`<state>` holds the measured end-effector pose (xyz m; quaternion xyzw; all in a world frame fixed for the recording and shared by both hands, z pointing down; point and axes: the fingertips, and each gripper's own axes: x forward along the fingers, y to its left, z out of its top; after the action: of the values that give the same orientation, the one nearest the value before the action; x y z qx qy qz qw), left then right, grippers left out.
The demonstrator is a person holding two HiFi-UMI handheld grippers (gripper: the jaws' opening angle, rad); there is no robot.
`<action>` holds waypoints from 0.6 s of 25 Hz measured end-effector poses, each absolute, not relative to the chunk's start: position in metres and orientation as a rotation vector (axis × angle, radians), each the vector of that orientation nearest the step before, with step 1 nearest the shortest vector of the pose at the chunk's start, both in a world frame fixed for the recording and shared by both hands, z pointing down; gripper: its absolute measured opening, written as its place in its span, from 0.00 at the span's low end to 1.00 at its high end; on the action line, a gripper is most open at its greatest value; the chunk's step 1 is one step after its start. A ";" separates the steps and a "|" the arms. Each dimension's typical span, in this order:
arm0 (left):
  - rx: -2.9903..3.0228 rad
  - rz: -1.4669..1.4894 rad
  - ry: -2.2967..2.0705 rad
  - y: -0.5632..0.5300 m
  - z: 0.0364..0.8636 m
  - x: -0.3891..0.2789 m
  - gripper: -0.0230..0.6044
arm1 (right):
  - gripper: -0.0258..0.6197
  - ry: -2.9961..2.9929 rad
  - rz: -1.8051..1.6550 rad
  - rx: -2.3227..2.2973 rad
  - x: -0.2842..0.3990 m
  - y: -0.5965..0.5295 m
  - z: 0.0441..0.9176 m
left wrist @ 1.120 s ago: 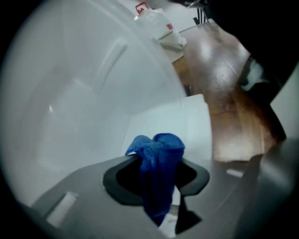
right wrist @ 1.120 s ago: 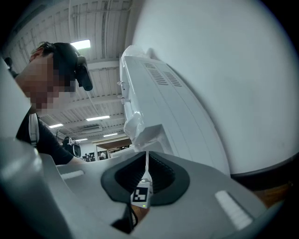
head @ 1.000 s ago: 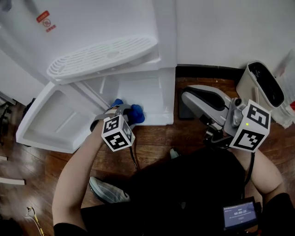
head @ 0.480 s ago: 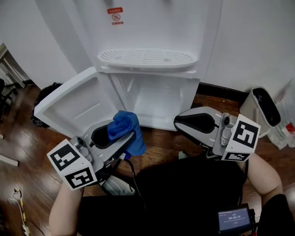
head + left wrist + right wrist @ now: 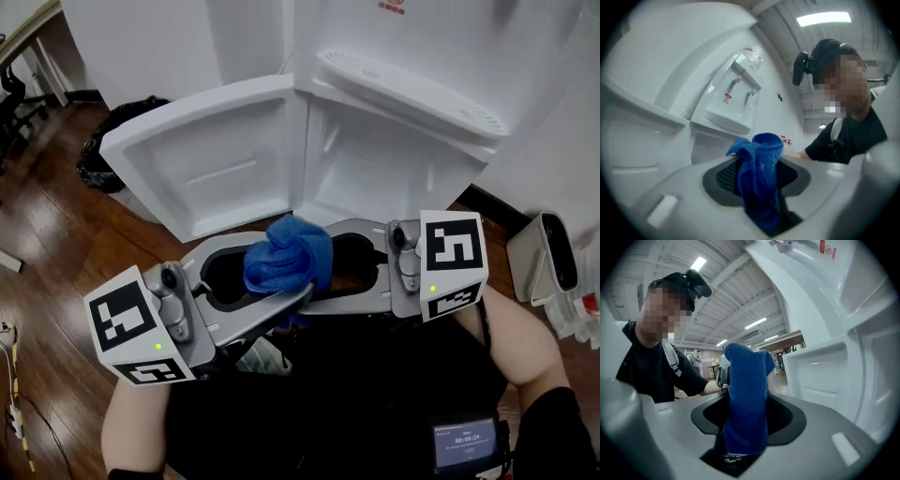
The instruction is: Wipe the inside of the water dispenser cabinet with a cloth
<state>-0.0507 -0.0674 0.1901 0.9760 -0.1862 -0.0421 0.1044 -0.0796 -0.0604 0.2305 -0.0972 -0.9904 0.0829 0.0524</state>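
A crumpled blue cloth (image 5: 289,255) is held up in front of me, clear of the water dispenser. My left gripper (image 5: 298,286) is shut on it; in the left gripper view the cloth (image 5: 759,178) is pinched low between the jaws. My right gripper (image 5: 325,274) comes in from the right, tips meeting the left's. Its jaws are opening, and the cloth (image 5: 746,399) stands between them. Whether its pads press on the cloth is hidden. Behind stands the open white cabinet (image 5: 375,169), its door (image 5: 206,159) swung out to the left.
The dispenser's drip tray (image 5: 412,89) juts out above the cabinet. A black bag (image 5: 117,141) lies on the wood floor at the left, a white bin (image 5: 553,262) stands at the right. A small screen (image 5: 464,441) sits on my lap.
The left gripper drew the cloth out of the cabinet and lifted it toward me. The right gripper swung left until its jaws met the cloth. The head view tilted up and left.
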 end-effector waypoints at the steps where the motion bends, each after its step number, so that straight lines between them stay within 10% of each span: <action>1: 2.851 -0.128 -0.529 -0.069 0.195 -0.051 0.30 | 0.35 -3.020 0.272 -0.289 -0.082 -0.061 0.235; 15: 2.583 -0.142 -1.243 -0.129 0.203 -0.122 0.42 | 0.28 -2.659 0.141 1.254 0.034 -0.278 0.317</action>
<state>-0.1219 -0.1290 0.2028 0.8917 -0.4290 -0.0490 0.1355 0.0345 -0.2775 0.3175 0.4240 -0.8990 0.0477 0.0990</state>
